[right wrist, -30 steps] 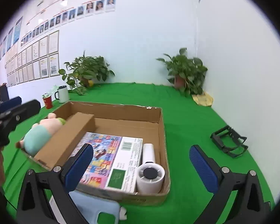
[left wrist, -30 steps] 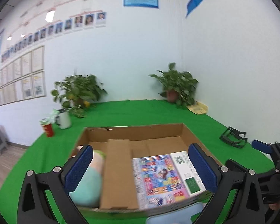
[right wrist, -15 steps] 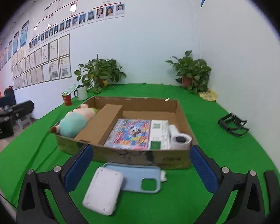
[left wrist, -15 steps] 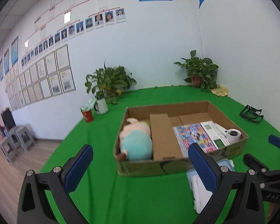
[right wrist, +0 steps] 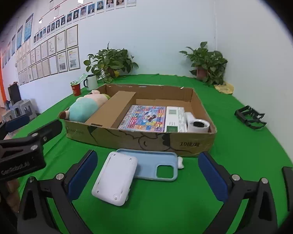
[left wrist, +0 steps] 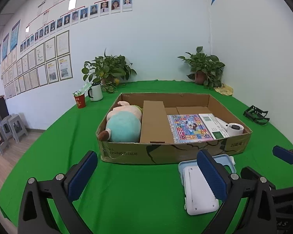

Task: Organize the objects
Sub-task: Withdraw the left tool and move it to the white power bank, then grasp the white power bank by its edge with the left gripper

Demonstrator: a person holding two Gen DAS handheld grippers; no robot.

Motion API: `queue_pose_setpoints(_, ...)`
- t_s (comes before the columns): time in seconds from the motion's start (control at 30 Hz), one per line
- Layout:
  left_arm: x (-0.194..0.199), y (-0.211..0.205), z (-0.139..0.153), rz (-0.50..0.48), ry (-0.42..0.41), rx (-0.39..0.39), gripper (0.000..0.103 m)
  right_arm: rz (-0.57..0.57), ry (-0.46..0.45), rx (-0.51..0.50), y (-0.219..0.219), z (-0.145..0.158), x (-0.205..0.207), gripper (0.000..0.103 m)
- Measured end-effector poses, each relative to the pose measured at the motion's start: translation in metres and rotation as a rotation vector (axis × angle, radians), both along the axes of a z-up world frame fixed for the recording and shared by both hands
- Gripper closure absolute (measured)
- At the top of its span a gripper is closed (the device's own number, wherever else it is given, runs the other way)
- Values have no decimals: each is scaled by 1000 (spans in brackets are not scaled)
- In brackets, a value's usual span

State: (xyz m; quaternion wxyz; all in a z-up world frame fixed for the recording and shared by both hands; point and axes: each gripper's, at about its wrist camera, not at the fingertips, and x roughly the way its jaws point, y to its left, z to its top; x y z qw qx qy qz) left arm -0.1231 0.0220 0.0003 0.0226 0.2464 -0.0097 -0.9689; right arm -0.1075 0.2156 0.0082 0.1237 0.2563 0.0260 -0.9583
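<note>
A shallow cardboard box [left wrist: 127,153] [right wrist: 185,143] sits on the green table. It holds a teal and pink plush toy [left wrist: 124,123] [right wrist: 86,107] at the left, a cardboard divider [left wrist: 154,122], a colourful book [left wrist: 189,126] [right wrist: 146,118] and a white roll [left wrist: 234,128] [right wrist: 198,125] at the right. In front of the box lie a white device [right wrist: 115,177] [left wrist: 197,191] and a light blue phone case [right wrist: 156,165]. My left gripper [left wrist: 146,177] is open over bare cloth. My right gripper [right wrist: 147,173] is open, its fingers on either side of the white device and the case.
Two potted plants [left wrist: 109,72] [left wrist: 205,68] stand at the back wall. A white mug [left wrist: 95,92] and a red cup [left wrist: 80,101] sit at the back left. A black frame [left wrist: 255,115] lies at the right. Grey stools [left wrist: 7,130] stand on the floor beyond the left table edge.
Both grippers have pulled back from above the box toward the table's front. The white device and the blue case have come into view below them. Both stay open.
</note>
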Motion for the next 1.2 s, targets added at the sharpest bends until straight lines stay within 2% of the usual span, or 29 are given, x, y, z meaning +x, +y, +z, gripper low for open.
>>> queue_pose_setpoints(0.07,-9,-2,-6,-46,-37,32,0,33,-25,-7,-2,-8,1,1)
queue_pose_setpoints(0.17,-27,-5,-24,-158,-143,136,1,109,-98,-20,-9,-22,-3,1)
queue_pose_setpoints(0.27,-48,-12,-51,-296,-286,310,1,179,-218,-44,-21,-40,-12,1)
queue_pose_setpoints(0.33,-63,-21,-70,-371,-373,469,1,208,-261,-65,-27,-48,-17,1)
queue_pose_setpoints(0.43,-82,-25,-92,-413,-457,573,3,216,-324,-97,-33,-61,-26,1)
queue_pose_setpoints(0.53,-94,-19,-101,-439,-488,567,5,209,-377,-125,-36,-72,-33,1)
queue_pose_setpoints(0.63,-107,-12,-112,-482,-522,600,10,196,-397,-110,-42,-79,-37,4)
queue_pose_setpoints(0.7,-115,-9,-120,-478,-558,629,23,194,-414,-109,-46,-83,-39,10)
queue_pose_setpoints(0.77,-120,-5,-127,-492,-586,662,31,188,-419,-86,-48,-84,-42,19)
queue_pose_setpoints(0.8,-122,-3,-130,-500,-596,673,35,184,-423,-76,-50,-85,-43,28)
queue_pose_setpoints(0.83,-122,-1,-131,-509,-599,675,38,184,-432,-71,-51,-86,-44,33)
queue_pose_setpoints(0.9,-122,1,-134,-518,-609,668,48,186,-435,-69,-52,-87,-43,34)
queue_pose_setpoints(0.97,-118,2,-136,-539,-624,695,53,184,-436,-59,-53,-87,-40,34)
queue_pose_setpoints(1.0,-115,4,-137,-546,-630,698,53,180,-446,-61,-52,-86,-37,34)
queue_pose_setpoints(1.1,-91,9,-134,-558,-617,643,54,190,-451,-50,-51,-83,-23,35)
queue_pose_setpoints(1.2,-67,9,-135,-570,-641,674,54,234,-445,-41,-47,-83,8,35)
